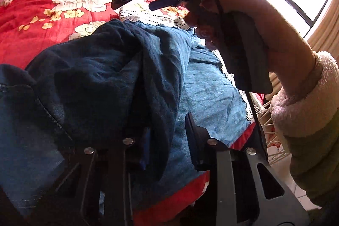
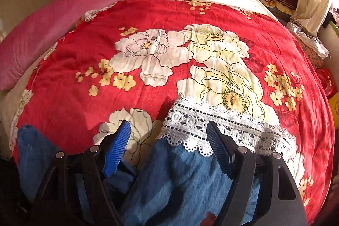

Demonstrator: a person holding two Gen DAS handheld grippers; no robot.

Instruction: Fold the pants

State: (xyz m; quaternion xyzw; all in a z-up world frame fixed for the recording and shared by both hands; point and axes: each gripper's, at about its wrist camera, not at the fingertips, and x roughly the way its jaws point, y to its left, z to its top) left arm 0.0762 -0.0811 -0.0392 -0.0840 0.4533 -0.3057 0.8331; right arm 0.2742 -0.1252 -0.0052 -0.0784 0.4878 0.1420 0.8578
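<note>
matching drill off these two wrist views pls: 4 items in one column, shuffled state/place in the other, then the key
Items:
1. left gripper
2. right gripper
3. lace hem
4. pink blanket

States/places:
A. bunched along the far left edge of the bed
B. jaws apart over the jeans leg, pinching nothing
C. white trim on the end of the jeans leg
D. dark denim fold draped between the fingers

Pairs: 1-D, 2-B, 3-C, 4-A

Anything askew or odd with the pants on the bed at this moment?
Yes: the jeans are bunched, not flat. In the left wrist view a dark fold drapes in a heap over the left gripper, while the lace-trimmed leg lies flat on the red bedspread. The right gripper is open above it, holding nothing.
</note>
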